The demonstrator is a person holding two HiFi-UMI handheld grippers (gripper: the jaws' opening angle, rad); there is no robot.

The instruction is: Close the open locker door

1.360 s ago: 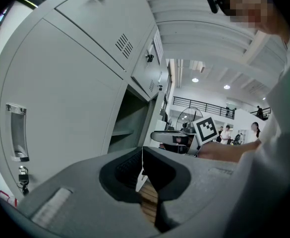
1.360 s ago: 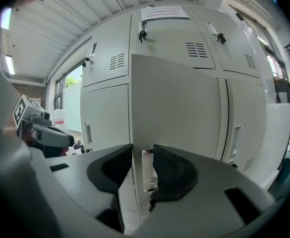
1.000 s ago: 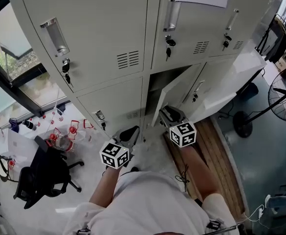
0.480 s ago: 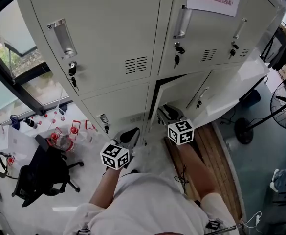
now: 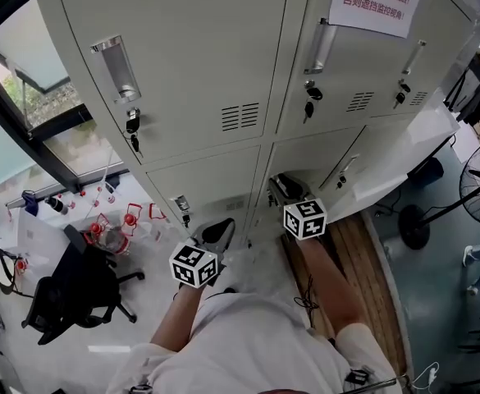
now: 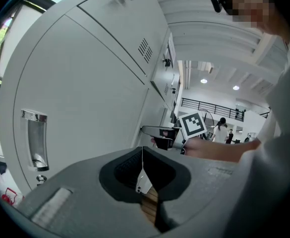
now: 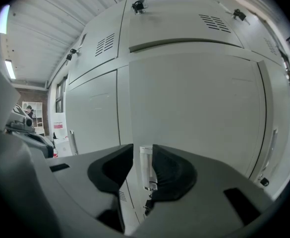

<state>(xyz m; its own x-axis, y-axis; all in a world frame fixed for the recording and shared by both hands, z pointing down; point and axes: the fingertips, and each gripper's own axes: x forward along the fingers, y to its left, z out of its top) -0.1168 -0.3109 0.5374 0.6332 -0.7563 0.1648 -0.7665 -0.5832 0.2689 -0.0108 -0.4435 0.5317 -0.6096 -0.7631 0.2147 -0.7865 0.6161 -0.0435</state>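
Right gripper view is showing the right claw (image 7: pixel 144 148) with its jaws closing. The chrome handle (image 7: pixel 145 170) of the locker door (image 7: pixel 194 108) is standing in the gap between them (I am not seeing the pads pressing on it). The door is lying straight ahead of this claw, and in the head view it is looking flush with the locker front. The left claw (image 5: pixel 215 232) is hanging to the left of the right claw, a little back from the lockers, with its jaws closed together and holding nothing.
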